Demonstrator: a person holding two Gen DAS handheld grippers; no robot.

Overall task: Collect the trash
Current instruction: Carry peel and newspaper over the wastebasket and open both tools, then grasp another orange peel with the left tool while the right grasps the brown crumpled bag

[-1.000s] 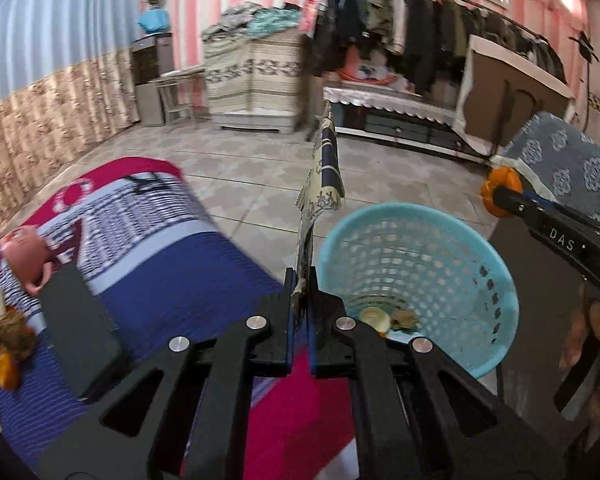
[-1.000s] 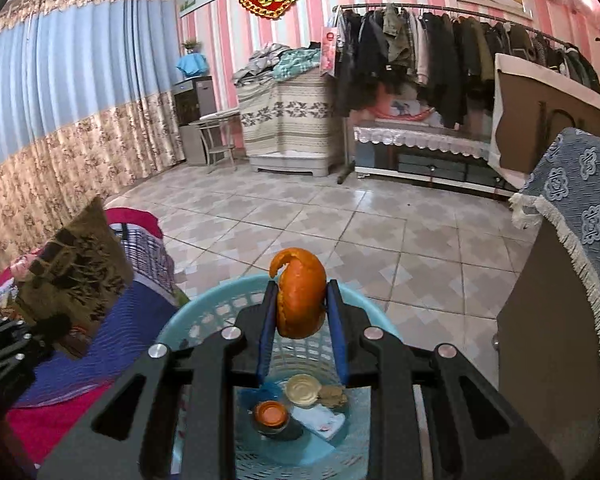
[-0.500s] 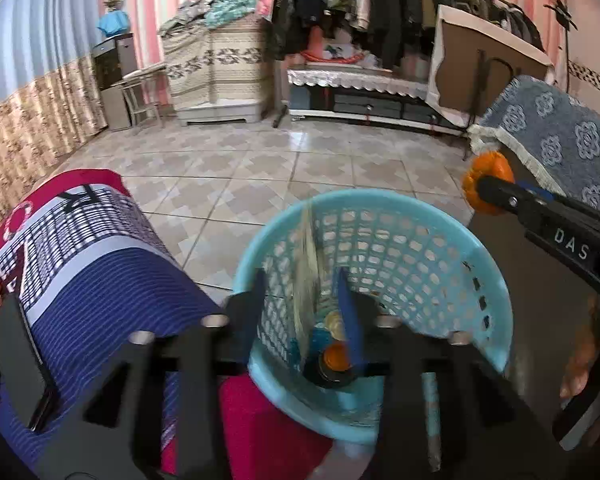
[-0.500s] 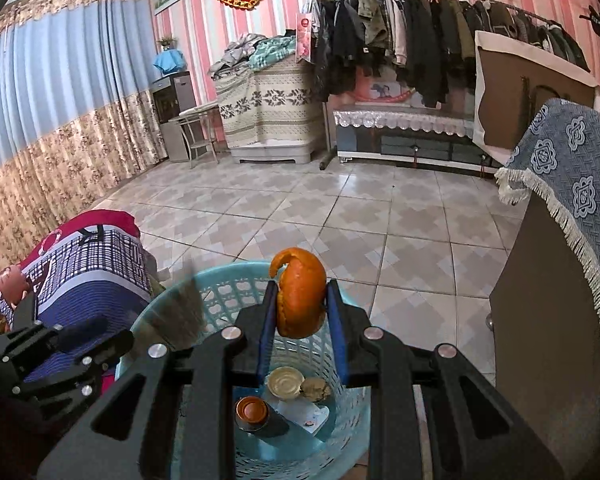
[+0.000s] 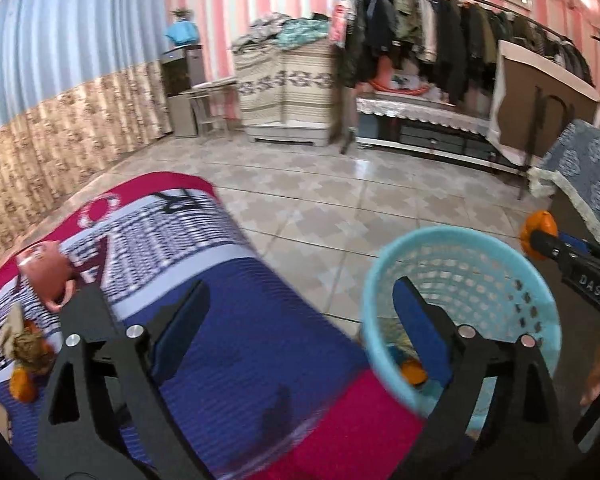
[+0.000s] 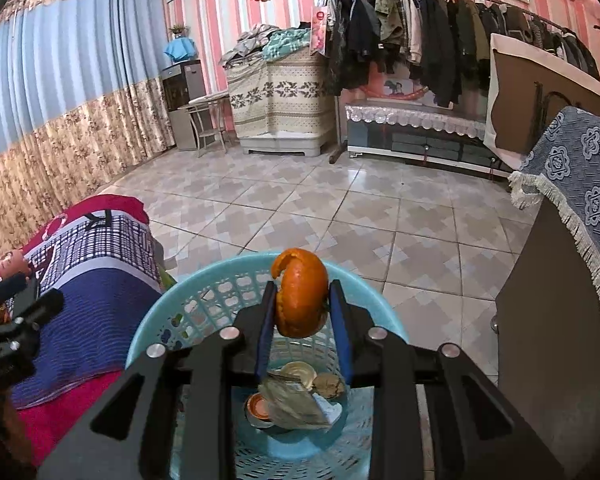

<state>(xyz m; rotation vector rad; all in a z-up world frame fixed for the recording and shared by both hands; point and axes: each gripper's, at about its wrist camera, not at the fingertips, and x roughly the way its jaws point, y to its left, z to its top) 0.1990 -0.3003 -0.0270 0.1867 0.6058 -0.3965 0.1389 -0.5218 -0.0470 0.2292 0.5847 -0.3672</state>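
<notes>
Over the light blue basket, my right gripper has a curled orange peel between its pads. The jaws are opening and the peel still sits upright between them. A crumpled patterned wrapper lies in the basket's bottom with an orange-lidded cap and a few other scraps. My left gripper hangs over the striped blanket, left of the basket. Its jaws are opening wide with nothing between them. In the left wrist view the peel shows at the far right.
A pink toy figure and some brown and orange scraps lie on the blanket at the left. A dark cabinet with a blue fringed cloth stands right of the basket. Tiled floor stretches beyond.
My left gripper opened and let the patterned wrapper fall into the basket, then swung left over the blanket. The right gripper kept still above the basket with the peel.
</notes>
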